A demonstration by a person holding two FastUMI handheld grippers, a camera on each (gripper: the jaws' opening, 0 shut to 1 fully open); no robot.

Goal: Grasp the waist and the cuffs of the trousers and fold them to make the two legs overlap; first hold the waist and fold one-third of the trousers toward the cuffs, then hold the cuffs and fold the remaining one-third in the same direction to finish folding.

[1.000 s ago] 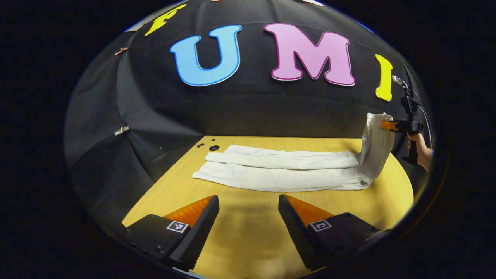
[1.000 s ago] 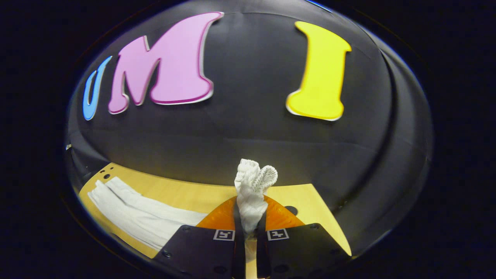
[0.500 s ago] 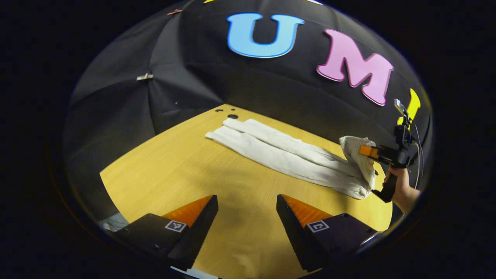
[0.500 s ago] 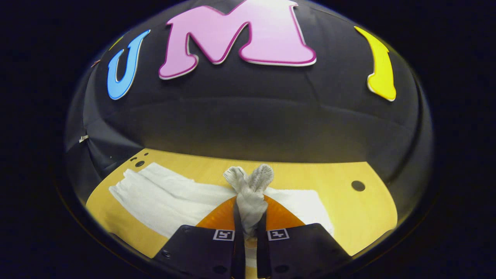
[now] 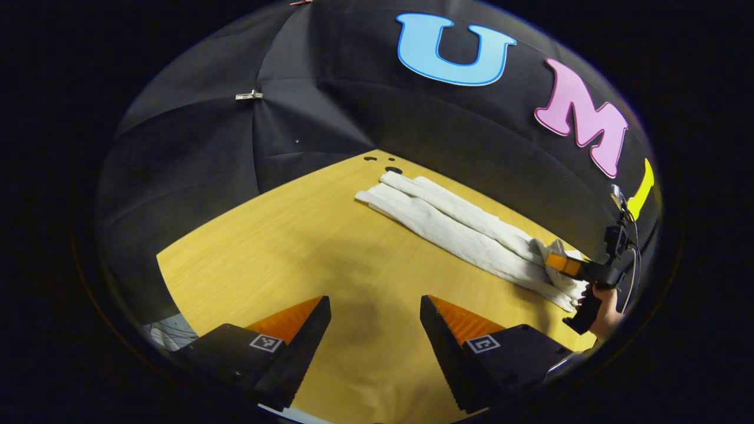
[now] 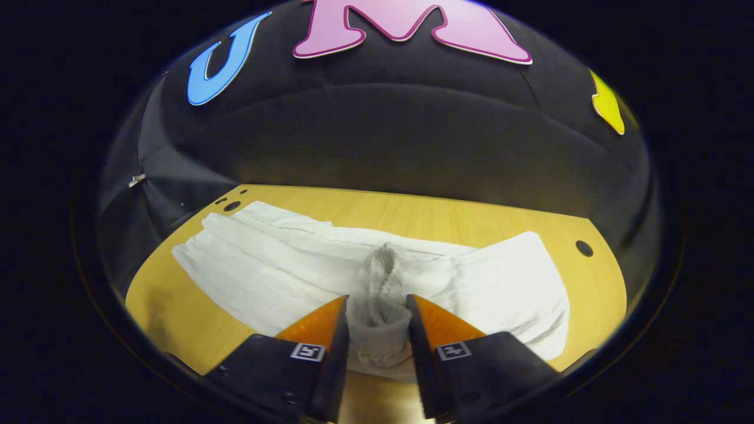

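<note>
White trousers lie lengthwise on the wooden table, legs overlapped, cuffs at the far end by the wall. In the right gripper view the waist end is folded over onto the trousers, and the bunched waistband rests between the parted fingers of my right gripper, which is open just above the cloth. The left gripper view shows that right gripper low over the waist end, held by a hand. My left gripper hovers open over bare table, well short of the trousers, holding nothing.
Small round holes mark the table's far corner beside the cuffs, and another hole sits near the waist end. Black cloth walls close the table's far sides. Bare wood stretches between my left gripper and the trousers.
My right gripper carried the lifted waist down and over onto the trousers, then its fingers parted around the waistband. My left gripper swung its view leftward and stayed open.
</note>
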